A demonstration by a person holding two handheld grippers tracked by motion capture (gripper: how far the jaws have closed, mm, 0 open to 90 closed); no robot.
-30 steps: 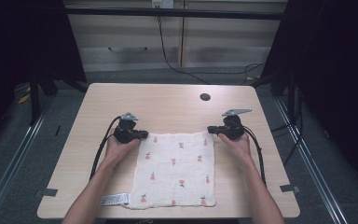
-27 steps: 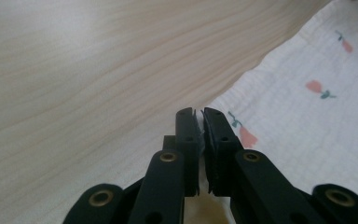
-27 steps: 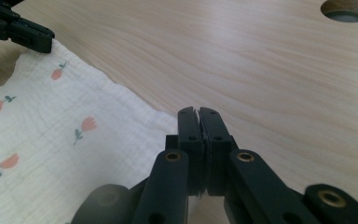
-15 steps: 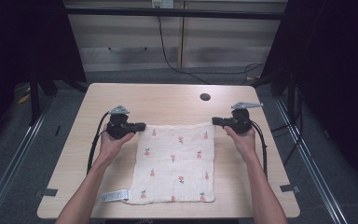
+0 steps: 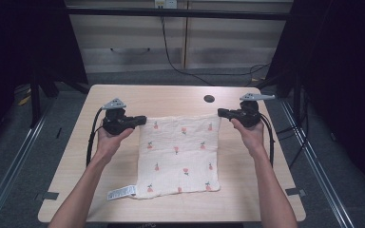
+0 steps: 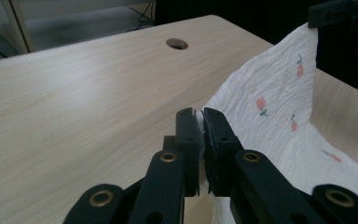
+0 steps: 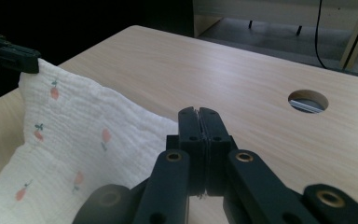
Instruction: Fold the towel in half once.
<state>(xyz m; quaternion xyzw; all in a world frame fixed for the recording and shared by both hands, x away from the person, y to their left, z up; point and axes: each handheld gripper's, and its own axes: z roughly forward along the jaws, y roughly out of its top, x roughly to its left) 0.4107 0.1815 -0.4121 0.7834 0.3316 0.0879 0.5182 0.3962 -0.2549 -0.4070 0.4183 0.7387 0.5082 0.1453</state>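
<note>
You hold the left gripper (image 5: 140, 119) and right gripper (image 5: 222, 113) clamped on the cloth's (image 5: 179, 154) far corners, fingers pinching fabric, likely to spread it taut over the tabletop (image 5: 171, 97).

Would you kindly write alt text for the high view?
Two hand-held grippers, left gripper and right gripper, each pinch a far corner of a white fruit-print cloth spread on a wooden table.

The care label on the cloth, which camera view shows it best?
The high view: the white label lies flat on the table beside the cloth's near left corner. The left and right gripper views look at the cloth's far corners held in the tongs, away from the label.
</note>
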